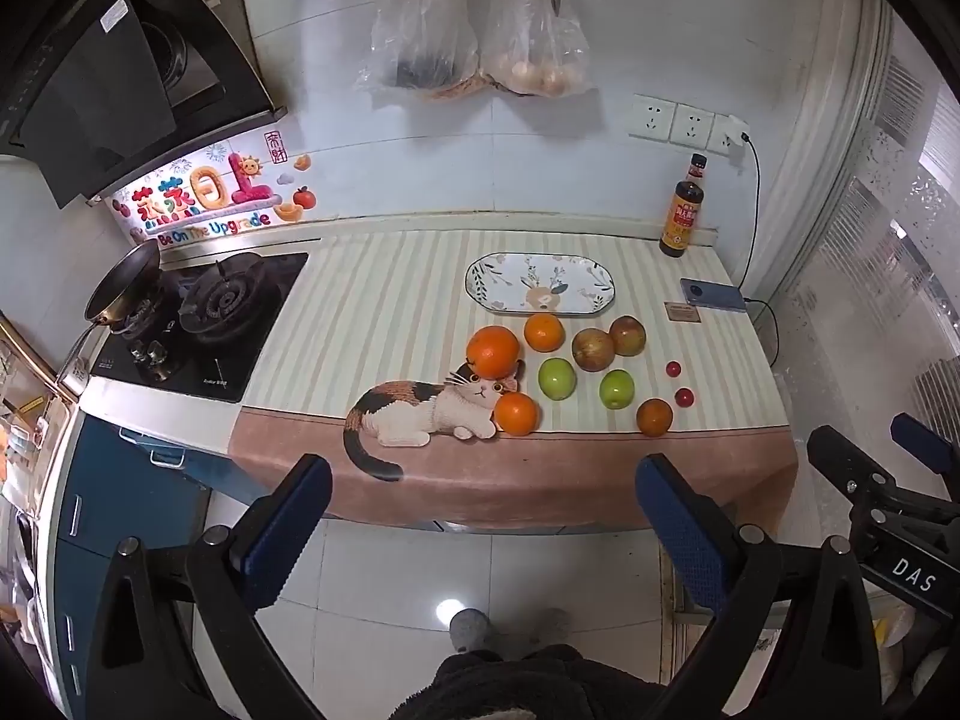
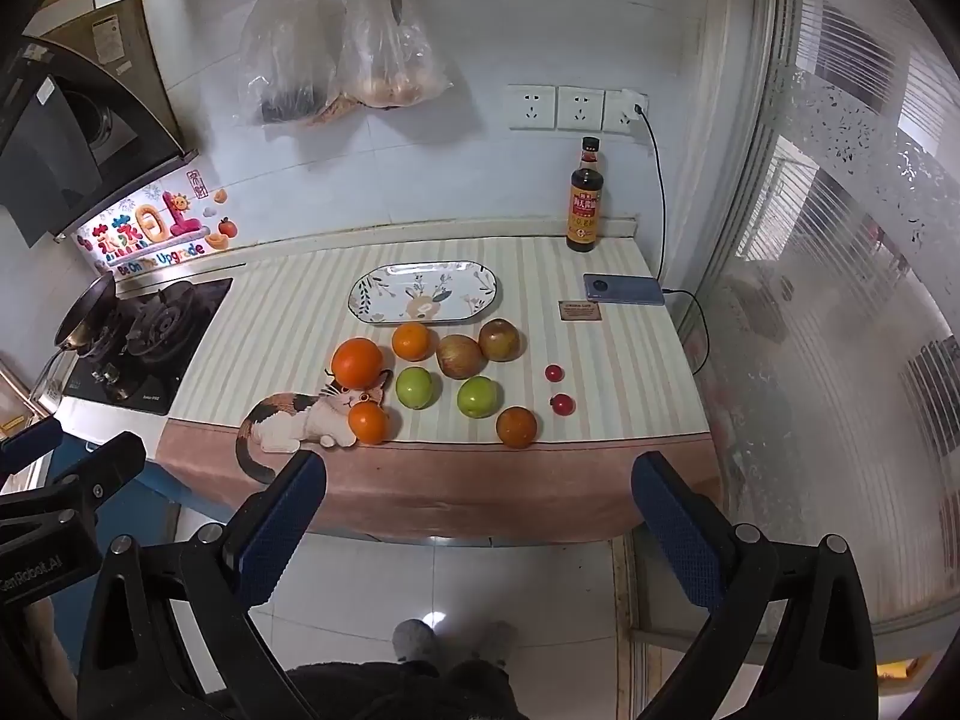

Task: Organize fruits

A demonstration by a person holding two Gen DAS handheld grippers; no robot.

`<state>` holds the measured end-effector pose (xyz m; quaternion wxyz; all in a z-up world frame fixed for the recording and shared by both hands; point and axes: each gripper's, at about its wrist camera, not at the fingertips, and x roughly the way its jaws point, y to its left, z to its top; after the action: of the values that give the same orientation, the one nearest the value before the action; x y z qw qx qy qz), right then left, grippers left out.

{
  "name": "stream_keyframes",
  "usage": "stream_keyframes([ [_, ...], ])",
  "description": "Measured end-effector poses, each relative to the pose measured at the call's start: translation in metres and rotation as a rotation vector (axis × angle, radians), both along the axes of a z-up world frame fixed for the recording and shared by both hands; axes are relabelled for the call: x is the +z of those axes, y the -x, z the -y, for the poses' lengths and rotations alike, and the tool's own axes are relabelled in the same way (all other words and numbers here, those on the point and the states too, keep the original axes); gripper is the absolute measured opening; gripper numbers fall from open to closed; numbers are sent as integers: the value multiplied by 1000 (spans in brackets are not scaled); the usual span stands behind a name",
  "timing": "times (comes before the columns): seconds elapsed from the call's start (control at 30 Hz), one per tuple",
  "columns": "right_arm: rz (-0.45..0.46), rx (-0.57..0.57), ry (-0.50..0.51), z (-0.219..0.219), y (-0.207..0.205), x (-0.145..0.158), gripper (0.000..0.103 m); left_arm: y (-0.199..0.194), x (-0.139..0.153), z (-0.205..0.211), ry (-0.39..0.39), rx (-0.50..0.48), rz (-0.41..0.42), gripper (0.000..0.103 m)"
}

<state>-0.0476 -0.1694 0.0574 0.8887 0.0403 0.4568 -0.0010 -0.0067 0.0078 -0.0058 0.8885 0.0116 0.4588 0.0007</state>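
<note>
**Fruit laid out on the counter, both grippers wide open and empty**

I am looking down at a counter covered by a striped cloth [image 1: 372, 324] with a printed cat. My landmark is the oval plate [image 1: 540, 285], bare and set toward the wall, probably as the place where the fruit should end up.

The fruit lies loose just in front of the plate: a large orange [image 1: 492, 351] at its near left corner, a smaller orange [image 1: 543, 332] just before its front rim, two brownish apples [image 1: 593, 349] right of that. Nearer me sit two green apples [image 1: 556, 378], two more oranges [image 1: 517, 413] by the cloth's pink border, and two cherry tomatoes [image 1: 673, 369], smallest, well right of the plate.

My left gripper [image 1: 480, 516] and right gripper [image 2: 480, 510] hang short of the counter edge, jaws spread fully, holding nothing, seemingly ready for a first pick.

The left view alone shows the stove in full; the right view shows the window side more fully.
</note>
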Motion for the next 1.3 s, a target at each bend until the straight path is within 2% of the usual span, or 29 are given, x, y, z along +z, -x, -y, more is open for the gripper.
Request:
stream_keyframes([
  [1.3, -14, 0, -5, -13, -9, 2, 103, -13, -3, -6, -1, -3, -2, 103],
])
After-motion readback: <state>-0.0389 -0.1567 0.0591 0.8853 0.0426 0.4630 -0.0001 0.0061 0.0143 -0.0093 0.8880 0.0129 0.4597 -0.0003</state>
